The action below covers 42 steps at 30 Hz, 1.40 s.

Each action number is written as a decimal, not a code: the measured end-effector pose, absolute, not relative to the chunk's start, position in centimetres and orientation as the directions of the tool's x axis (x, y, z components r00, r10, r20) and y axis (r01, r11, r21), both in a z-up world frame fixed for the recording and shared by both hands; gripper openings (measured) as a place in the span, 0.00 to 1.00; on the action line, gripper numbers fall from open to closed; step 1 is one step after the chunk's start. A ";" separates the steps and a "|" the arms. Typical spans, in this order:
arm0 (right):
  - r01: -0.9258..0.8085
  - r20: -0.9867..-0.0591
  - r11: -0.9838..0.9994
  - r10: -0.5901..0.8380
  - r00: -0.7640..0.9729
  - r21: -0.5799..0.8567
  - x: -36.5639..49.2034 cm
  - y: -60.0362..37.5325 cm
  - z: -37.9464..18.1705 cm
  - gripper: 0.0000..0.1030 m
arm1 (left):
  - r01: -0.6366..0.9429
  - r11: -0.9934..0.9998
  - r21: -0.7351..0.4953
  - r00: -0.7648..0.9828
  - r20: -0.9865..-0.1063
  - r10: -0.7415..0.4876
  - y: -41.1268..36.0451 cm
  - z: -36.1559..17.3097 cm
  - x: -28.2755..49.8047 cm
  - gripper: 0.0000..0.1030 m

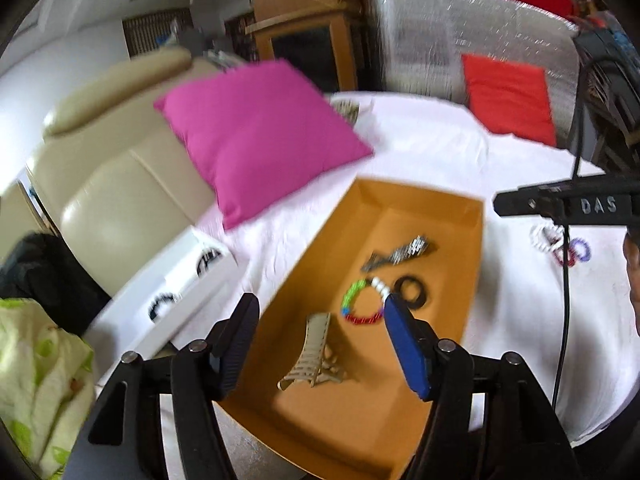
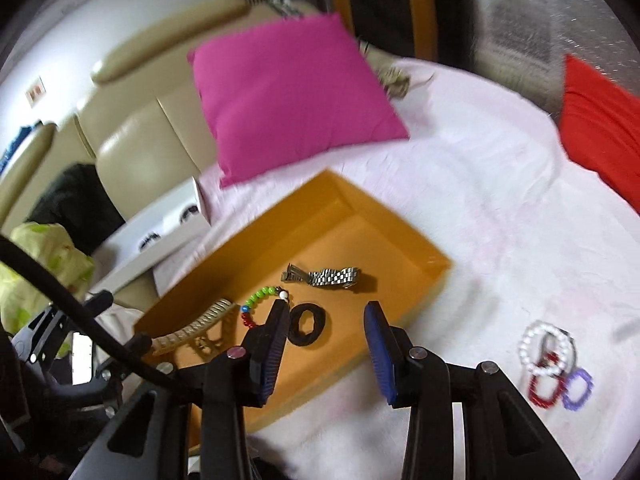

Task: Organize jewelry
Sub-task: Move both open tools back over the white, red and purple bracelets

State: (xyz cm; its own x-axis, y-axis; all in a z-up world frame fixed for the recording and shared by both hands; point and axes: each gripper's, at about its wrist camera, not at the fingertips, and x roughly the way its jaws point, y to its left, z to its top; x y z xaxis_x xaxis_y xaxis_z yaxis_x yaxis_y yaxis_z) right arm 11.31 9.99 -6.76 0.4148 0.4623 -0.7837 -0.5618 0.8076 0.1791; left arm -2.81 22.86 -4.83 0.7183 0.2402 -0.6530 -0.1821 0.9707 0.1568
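Observation:
An orange tray lies on a white cloth. In it are a beige claw clip, a coloured bead bracelet, a black hair tie and a metal watch band. My left gripper hangs open above the tray, with nothing between its fingers. My right gripper is open and empty over the tray's near right part. Right of the tray, white, red and purple bracelets lie in a heap on the cloth.
A pink cushion lies behind the tray and a red cushion at the far right. A white box holding dark bracelets sits left of the tray, beside a cream sofa. A green-patterned cloth lies at the lower left.

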 end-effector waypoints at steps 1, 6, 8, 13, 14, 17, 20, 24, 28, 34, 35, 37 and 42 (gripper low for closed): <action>-0.559 -0.770 0.808 0.472 0.428 0.185 10.7 9.1 -6.0 0.41 | -0.180 0.969 0.166 0.732 -0.635 0.245 22.4 -4.0 -3.2 0.66; -0.547 -0.714 0.814 0.501 0.489 0.196 7.4 5.0 -2.6 0.42 | -0.168 0.964 0.206 0.788 -0.560 0.257 19.7 -0.6 -4.8 0.69; -0.542 -0.699 0.815 0.508 0.503 0.203 6.2 3.4 -1.5 0.42 | -0.158 0.962 0.222 0.803 -0.538 0.256 18.5 0.6 -5.2 0.69; -0.522 -0.663 0.825 0.517 0.541 0.217 3.1 -0.3 0.4 0.42 | -0.131 0.961 0.244 0.829 -0.505 0.242 16.1 2.5 -5.6 0.69; -0.516 -0.653 0.828 0.517 0.553 0.219 2.4 -1.3 0.8 0.42 | -0.127 0.959 0.253 0.833 -0.498 0.241 15.5 2.8 -5.7 0.69; -0.501 -0.631 0.835 0.518 0.577 0.227 1.2 -3.7 1.5 0.42 | -0.112 0.955 0.275 0.844 -0.482 0.237 13.6 3.8 -6.1 0.70; -0.478 -0.615 0.847 0.509 0.602 0.233 0.1 -6.1 2.2 0.44 | -0.097 0.950 0.298 0.854 -0.465 0.233 11.7 4.5 -6.4 0.70; -0.454 -0.596 0.858 0.499 0.629 0.239 -1.0 -8.7 2.6 0.44 | -0.079 0.942 0.327 0.864 -0.449 0.228 9.6 5.0 -6.4 0.71; -0.428 -0.583 0.867 0.491 0.647 0.255 -1.5 -11.1 2.5 0.44 | -0.056 0.933 0.355 0.868 -0.444 0.221 7.6 5.1 -6.1 0.71; -0.388 -0.567 0.872 0.489 0.663 0.298 -1.2 -14.1 1.7 0.44 | -0.028 0.922 0.386 0.871 -0.443 0.212 5.0 5.2 -5.6 0.71; -0.382 -0.566 0.872 0.489 0.664 0.306 -1.1 -14.6 1.5 0.44 | -0.023 0.920 0.390 0.871 -0.444 0.210 4.6 5.2 -5.4 0.71; -0.372 -0.563 0.873 0.489 0.667 0.317 -0.9 -15.4 1.2 0.44 | -0.012 0.917 0.398 0.871 -0.446 0.205 3.8 5.1 -5.0 0.71; -0.344 -0.558 0.873 0.486 0.672 0.346 -0.3 -17.1 0.3 0.44 | 0.015 0.909 0.417 0.868 -0.456 0.195 2.0 4.6 -4.2 0.71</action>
